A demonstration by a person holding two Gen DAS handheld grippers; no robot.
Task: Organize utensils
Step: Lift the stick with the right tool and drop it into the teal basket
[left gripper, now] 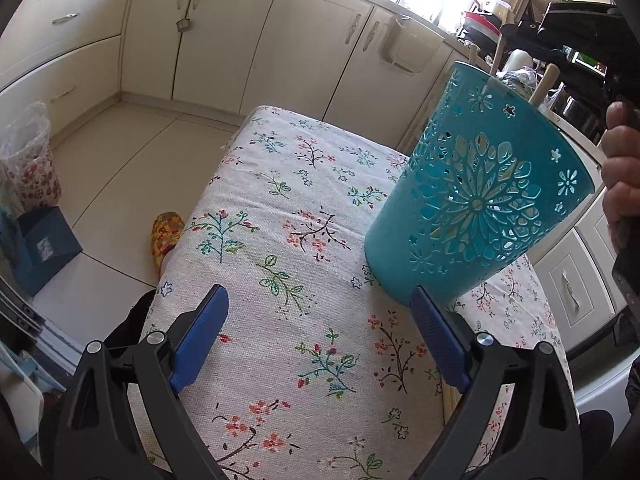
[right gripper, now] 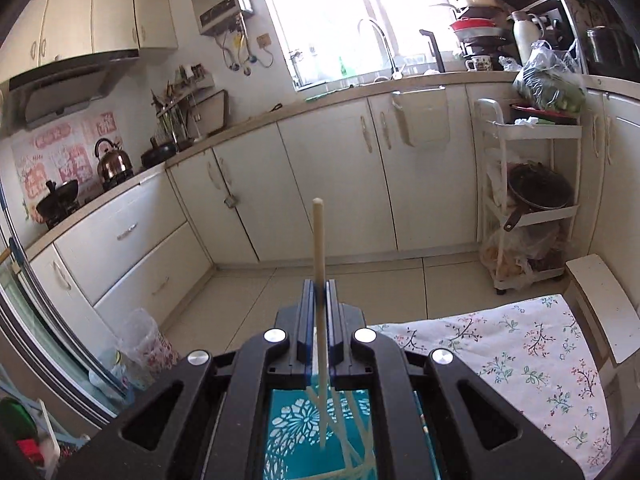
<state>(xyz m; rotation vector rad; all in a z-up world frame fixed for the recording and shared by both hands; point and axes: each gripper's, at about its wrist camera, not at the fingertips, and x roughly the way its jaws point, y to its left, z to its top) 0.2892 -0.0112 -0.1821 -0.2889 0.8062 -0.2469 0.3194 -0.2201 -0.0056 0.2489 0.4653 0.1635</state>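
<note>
A teal cut-out utensil holder (left gripper: pixel 480 196) stands on the floral tablecloth (left gripper: pixel 288 280), with wooden sticks (left gripper: pixel 542 86) poking out of its top. My left gripper (left gripper: pixel 316 316) is open and empty, low over the cloth, its right finger close to the holder's base. My right gripper (right gripper: pixel 320 292) is shut on a wooden chopstick (right gripper: pixel 319 240) that points up past the fingers. Its lower end reaches down into the holder (right gripper: pixel 296 424), which sits right under the gripper with other sticks inside.
Cream kitchen cabinets (left gripper: pixel 224 44) and tiled floor (left gripper: pixel 120 168) lie beyond the table. A slipper (left gripper: pixel 166 234) and a lined bin (left gripper: pixel 30 160) sit on the floor at left. A white rack cart (right gripper: pixel 528 200) and stool (right gripper: pixel 600 304) stand at right.
</note>
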